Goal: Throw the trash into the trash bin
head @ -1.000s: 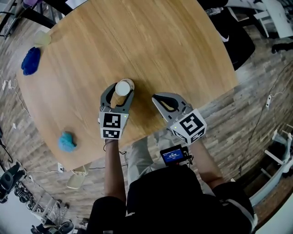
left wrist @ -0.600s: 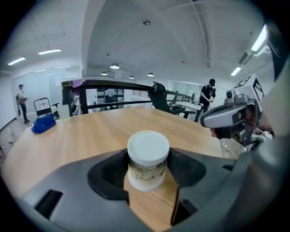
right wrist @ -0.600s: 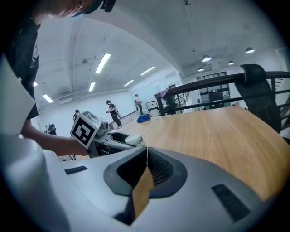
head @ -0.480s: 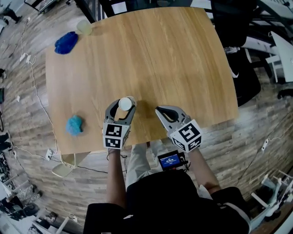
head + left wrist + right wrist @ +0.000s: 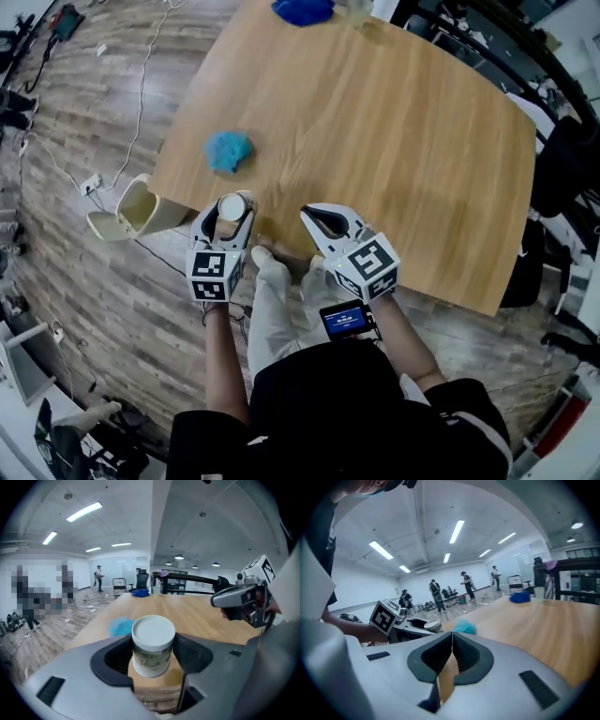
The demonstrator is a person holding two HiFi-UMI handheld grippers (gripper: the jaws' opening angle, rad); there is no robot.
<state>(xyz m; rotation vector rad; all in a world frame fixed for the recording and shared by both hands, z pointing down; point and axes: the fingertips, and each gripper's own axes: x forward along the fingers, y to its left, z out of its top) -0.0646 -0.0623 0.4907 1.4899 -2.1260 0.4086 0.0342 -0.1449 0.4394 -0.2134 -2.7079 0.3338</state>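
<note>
Two grippers show in the head view, both drawn back to the near edge of the table [image 5: 394, 141] since a second ago. The left gripper [image 5: 232, 214] is clamped on a white-lidded cup [image 5: 232, 204], as it was then. The right gripper [image 5: 311, 214] is pinched together on nothing. The whole scene has swung round: the trash bin [image 5: 131, 211], earlier low at the left, now lies on the floor just beside the left gripper, its mouth tilted up. A light blue wad [image 5: 229, 150] and a dark blue wad [image 5: 302, 9] remain on the table.

Left gripper view: the cup stands upright between the pads, squeezed at its sides, past the table edge.

Right gripper view: the jaws meet, empty.

The carry looks under way; what remains is bringing the cup over the bin's mouth and letting go.
</note>
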